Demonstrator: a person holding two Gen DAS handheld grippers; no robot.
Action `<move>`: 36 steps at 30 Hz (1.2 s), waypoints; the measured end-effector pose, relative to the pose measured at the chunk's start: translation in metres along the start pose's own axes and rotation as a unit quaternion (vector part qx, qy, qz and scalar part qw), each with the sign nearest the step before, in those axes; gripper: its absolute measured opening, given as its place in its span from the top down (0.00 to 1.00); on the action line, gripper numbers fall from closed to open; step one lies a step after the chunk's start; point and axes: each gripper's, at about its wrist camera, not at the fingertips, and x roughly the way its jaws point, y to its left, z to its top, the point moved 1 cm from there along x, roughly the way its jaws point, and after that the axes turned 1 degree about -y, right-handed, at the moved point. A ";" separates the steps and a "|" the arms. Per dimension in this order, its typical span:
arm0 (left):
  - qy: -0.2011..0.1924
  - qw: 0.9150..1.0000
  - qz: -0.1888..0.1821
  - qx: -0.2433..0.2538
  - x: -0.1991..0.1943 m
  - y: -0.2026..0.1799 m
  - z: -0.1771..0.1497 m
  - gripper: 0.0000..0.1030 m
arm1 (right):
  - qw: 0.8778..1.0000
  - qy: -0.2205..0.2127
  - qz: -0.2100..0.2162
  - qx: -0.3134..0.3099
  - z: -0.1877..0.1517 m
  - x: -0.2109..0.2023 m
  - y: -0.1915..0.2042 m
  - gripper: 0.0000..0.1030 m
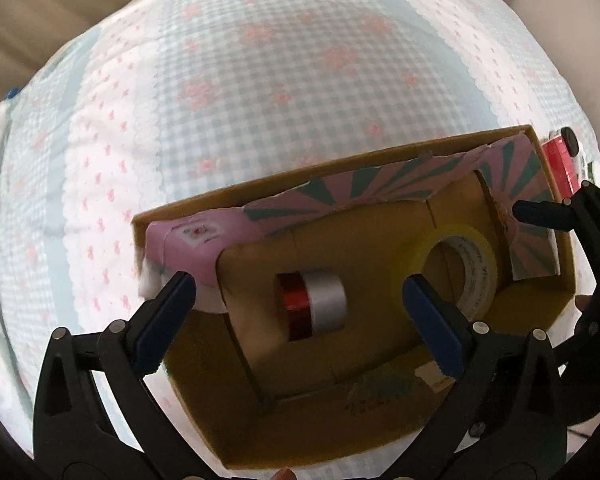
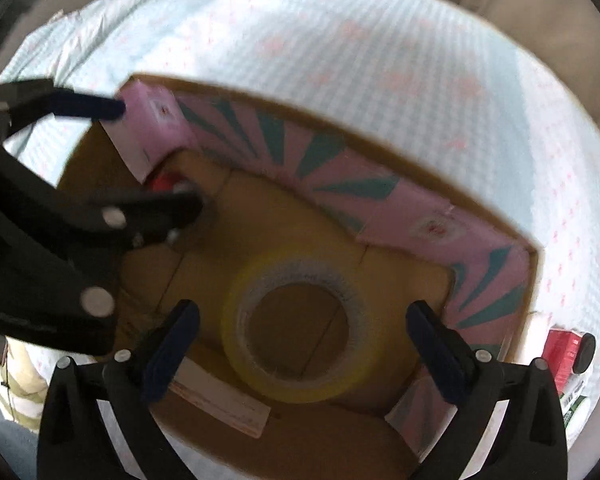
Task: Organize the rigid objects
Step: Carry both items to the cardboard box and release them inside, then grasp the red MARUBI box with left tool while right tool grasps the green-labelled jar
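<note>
We see a soft cloth (image 1: 260,80) spread out ahead of the left gripper (image 1: 300,286) and on both sides of it. It has little blue and white squares, pink flowers and white wavy stripes with tiny pink bows. Past its far edge is something beige (image 1: 60,12) with folds; we cannot tell what. A small blue bit (image 1: 12,93) sits far to the gripper's left.

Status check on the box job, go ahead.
Both hand-held grippers open, left, right, nothing held. Tape roll and red-silver spool lying in cardboard box. Nothing blocking.
</note>
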 end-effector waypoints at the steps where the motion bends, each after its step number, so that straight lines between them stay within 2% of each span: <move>1: -0.001 1.000 -0.001 -0.007 -0.003 0.002 -0.002 0.00 | 1.000 0.000 0.000 0.001 -0.002 -0.002 0.001 0.00; 8: -0.019 0.999 0.006 -0.040 -0.029 0.018 -0.017 0.00 | 1.000 -0.007 -0.011 -0.009 -0.023 -0.025 0.011 0.00; 14: -0.043 0.998 0.013 -0.053 -0.068 0.027 -0.034 0.00 | 1.000 -0.022 -0.017 0.003 -0.026 -0.053 0.020 0.00; 23: -0.076 0.994 0.019 -0.074 -0.145 0.016 -0.053 0.00 | 0.993 -0.074 -0.023 0.092 -0.021 -0.133 -0.008 0.00; 29: -0.110 0.990 -0.007 -0.092 -0.190 -0.007 -0.055 0.00 | 0.982 -0.099 -0.056 0.154 -0.045 -0.192 -0.028 0.00; 33: -0.124 0.988 -0.027 -0.089 -0.210 -0.042 -0.050 0.00 | 0.965 -0.128 -0.081 0.212 -0.079 -0.234 -0.060 0.00; 36: -0.133 0.988 -0.022 -0.077 -0.219 -0.079 -0.045 0.00 | 0.953 -0.138 -0.112 0.246 -0.104 -0.256 -0.089 0.00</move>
